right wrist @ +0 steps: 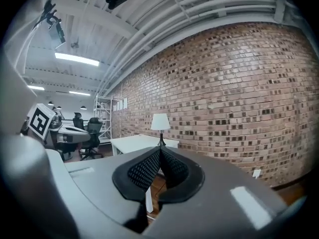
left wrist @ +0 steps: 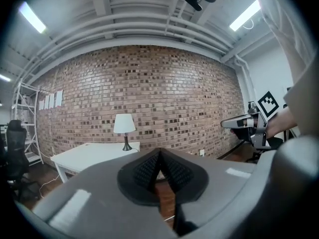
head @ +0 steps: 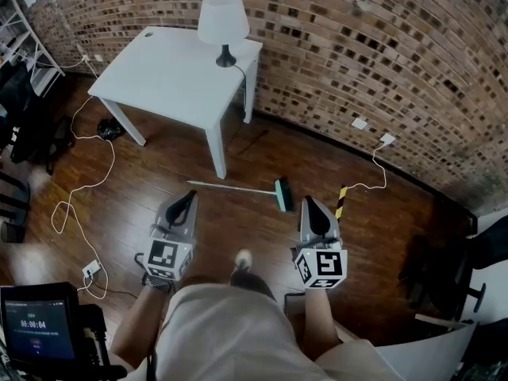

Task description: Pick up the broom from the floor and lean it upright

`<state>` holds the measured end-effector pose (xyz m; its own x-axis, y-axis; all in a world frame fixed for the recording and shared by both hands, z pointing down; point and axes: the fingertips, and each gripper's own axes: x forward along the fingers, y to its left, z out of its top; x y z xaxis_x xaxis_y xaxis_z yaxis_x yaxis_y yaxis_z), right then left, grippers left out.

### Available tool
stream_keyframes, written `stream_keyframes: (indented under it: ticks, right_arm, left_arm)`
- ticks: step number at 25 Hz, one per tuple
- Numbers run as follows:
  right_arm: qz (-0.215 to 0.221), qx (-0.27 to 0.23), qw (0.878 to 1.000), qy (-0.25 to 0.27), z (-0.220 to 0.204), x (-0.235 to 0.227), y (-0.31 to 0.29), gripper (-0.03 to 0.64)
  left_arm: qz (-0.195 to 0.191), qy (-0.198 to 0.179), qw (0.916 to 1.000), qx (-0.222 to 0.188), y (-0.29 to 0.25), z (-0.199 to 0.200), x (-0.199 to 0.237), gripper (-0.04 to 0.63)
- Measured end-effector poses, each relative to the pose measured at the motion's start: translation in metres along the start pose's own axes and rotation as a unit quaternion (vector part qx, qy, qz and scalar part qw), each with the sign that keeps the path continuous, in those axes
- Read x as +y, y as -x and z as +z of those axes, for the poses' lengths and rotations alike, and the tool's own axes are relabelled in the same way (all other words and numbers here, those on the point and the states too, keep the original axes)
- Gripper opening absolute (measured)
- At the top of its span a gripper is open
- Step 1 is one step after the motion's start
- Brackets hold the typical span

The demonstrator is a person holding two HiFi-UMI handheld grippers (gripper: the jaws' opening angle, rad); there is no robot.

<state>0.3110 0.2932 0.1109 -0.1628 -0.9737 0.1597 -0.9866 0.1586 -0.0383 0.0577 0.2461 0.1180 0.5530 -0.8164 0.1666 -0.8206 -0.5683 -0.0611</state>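
Currently the broom [head: 238, 187] is flat on the wood floor [head: 381, 236], not yet touched. It lies ahead of both grippers, between them and the leg of the white surface [head: 175, 70] that carries the lamp [head: 222, 18].

Key geometry: its long axis runs crosswise to the way the grippers point. The bare handle tip is at the left and the green brush head [head: 282, 194] at the right.
- The left gripper [head: 188, 198] sits just short of the handle's free end. Jaws are clenched together, nothing between them.
- The right gripper [head: 311, 205] sits near the brush head, a bit to its right. Jaws are also pressed together and empty.

Neither gripper view shows the broom; it is below their line of sight, since both point roughly level at the brick wall [head: 357, 54].

My read: the left gripper is better placed for a mid-handle grab, and the right for the head end. Either one has to open and tip down first, closing across the stick. A yellow-black striped post [head: 341, 201] stands just right of the brush head, so watch clearance there.
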Motion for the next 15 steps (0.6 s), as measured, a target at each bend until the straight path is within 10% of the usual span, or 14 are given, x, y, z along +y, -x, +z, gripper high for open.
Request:
stream_keyframes:
  ticks: [15]
  right_arm:
    - [0.030, 0.033, 0.999, -0.002, -0.023, -0.015, -0.059, 0.014]
  left_arm:
    - [0.011, -0.004, 0.9995, 0.030, -0.040, -0.017, 0.016, 0.001]
